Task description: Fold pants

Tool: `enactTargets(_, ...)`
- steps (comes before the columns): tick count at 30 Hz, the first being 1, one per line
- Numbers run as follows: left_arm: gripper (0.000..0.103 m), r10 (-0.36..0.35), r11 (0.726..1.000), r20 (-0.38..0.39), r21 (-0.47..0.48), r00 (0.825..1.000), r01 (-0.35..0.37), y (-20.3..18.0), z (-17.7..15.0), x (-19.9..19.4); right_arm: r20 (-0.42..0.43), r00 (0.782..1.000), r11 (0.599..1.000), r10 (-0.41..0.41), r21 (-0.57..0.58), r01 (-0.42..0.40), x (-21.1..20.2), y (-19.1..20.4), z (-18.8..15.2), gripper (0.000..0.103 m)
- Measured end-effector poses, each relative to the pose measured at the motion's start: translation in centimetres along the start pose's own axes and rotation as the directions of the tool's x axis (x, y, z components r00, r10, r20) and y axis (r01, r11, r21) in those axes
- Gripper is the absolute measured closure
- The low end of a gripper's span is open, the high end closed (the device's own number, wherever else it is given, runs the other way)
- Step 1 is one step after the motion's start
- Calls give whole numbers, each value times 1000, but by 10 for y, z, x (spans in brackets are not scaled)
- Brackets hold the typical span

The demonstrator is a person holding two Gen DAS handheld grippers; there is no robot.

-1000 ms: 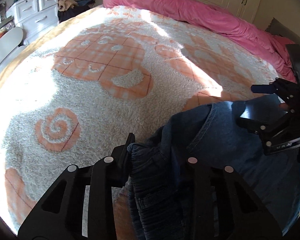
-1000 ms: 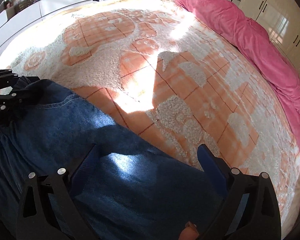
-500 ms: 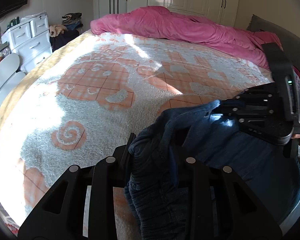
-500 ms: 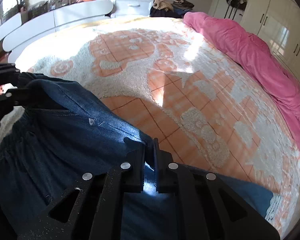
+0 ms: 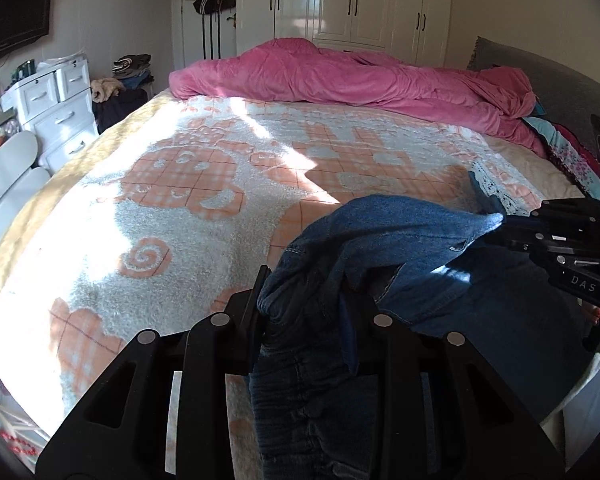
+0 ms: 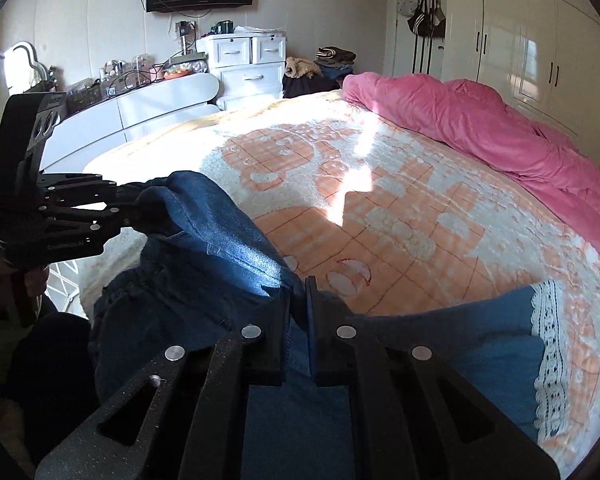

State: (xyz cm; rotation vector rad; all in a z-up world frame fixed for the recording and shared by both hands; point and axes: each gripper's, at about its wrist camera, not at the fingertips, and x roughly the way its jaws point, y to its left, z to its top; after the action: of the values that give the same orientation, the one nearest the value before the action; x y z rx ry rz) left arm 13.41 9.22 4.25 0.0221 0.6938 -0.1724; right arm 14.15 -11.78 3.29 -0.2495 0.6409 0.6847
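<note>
Both claws clamped on pants [image 5: 400, 240] waistband: left claw [image 5: 304, 312] on bunched denim, right claw [image 6: 298, 300] pinching a thin edge. Pants were lifted above bed [image 5: 180, 208], lace hem [image 6: 548, 352] trailing on it. Risk: right's thin pinch could slip under fabric wt; uneven pull would skew the fold.

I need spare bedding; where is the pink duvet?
The pink duvet lies bunched along the bed's far edge in both views, in front of the white wardrobe.
</note>
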Motion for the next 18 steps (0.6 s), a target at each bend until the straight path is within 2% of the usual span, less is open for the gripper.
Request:
enactTargets(4,80,-22,1000,13,8,1000,22,-12,-18,-20,4,1000,999,-1,46,0,-25,17,-29,97)
enactTargets(9,78,-34,999,-3,29,999,34,-19,-40,-34,-4,1000,1000,1,26,-1,-46,43,-59,97)
enactTargets(15,76,-33,999,-41,10,999,34,-14,-62,-43,-23,999,999,34,9,-34,-54,72,-81,97)
enactTargets(18,74,-28,1000,-67,-4,997,28,-9,-74,-46,-45,996,997,76,31,-74,-50,78,-87,97)
